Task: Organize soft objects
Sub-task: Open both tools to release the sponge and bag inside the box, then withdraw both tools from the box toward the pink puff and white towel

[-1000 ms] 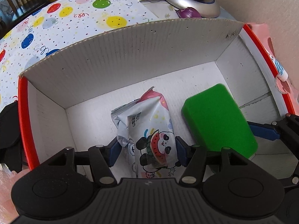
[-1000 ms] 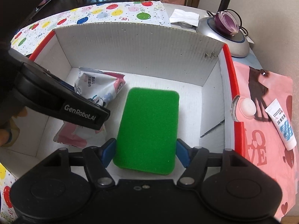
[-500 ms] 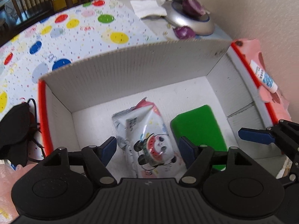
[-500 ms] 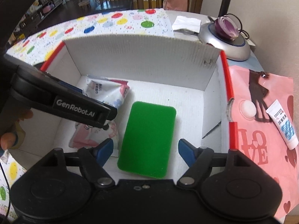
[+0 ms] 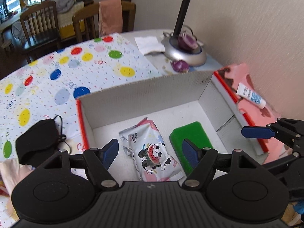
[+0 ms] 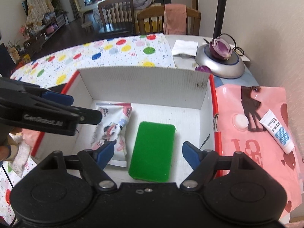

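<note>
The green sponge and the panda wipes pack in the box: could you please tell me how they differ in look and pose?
The green sponge is a plain, smooth-edged slab of one colour; the panda wipes pack is a crinkled, printed white-and-pink pouch. The sponge lies flat and even, while the pack's sealed ends are creased and puckered. Seen from the right wrist, the sponge lies right of the pack. Both lie loose on the white box floor, gripped by neither hand-held gripper.

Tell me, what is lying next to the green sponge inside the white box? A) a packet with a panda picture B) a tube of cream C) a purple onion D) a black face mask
A: the packet with a panda picture lies beside the green sponge on the floor of the white box.
</note>
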`<state>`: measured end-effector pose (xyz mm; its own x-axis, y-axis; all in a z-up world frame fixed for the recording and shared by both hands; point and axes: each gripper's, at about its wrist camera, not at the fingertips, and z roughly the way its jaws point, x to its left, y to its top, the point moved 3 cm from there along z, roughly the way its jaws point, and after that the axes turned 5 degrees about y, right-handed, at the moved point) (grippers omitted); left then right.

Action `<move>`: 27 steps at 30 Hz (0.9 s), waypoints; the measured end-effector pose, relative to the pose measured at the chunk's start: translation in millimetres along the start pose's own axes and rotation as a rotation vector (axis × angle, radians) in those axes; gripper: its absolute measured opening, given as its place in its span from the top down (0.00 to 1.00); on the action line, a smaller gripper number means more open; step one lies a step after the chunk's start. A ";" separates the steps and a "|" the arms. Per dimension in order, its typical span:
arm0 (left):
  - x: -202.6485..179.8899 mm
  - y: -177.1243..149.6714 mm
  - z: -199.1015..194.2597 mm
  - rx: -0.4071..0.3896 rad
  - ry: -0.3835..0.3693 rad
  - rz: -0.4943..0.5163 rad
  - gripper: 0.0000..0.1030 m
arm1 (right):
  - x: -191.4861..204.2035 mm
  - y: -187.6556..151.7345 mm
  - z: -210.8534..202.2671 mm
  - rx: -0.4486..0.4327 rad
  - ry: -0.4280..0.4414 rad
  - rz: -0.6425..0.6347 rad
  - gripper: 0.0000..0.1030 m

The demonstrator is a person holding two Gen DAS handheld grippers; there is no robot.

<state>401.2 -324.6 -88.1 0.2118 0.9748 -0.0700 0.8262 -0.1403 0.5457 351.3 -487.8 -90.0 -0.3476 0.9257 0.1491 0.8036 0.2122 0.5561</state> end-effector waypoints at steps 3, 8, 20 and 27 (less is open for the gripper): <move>6.8 -4.3 -20.0 -0.045 0.000 -0.007 0.29 | 3.9 2.2 -9.5 -0.028 0.014 0.001 0.22; 20.9 -15.8 -52.2 -0.105 -0.006 -0.031 0.29 | 18.2 4.5 -26.6 -0.084 0.031 -0.017 0.22; 64.3 -49.7 -121.9 -0.231 -0.015 -0.058 0.29 | 71.8 3.5 -59.9 -0.183 0.085 0.004 0.17; 107.3 -79.3 -156.8 -0.276 -0.001 -0.092 0.29 | 117.8 3.3 -73.1 -0.249 0.101 -0.026 0.15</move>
<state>276.6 -181.7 -8.0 0.1436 0.9810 -0.1305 0.6685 0.0011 0.7437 277.7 -400.9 -10.8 -0.4230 0.8823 0.2066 0.6548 0.1401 0.7427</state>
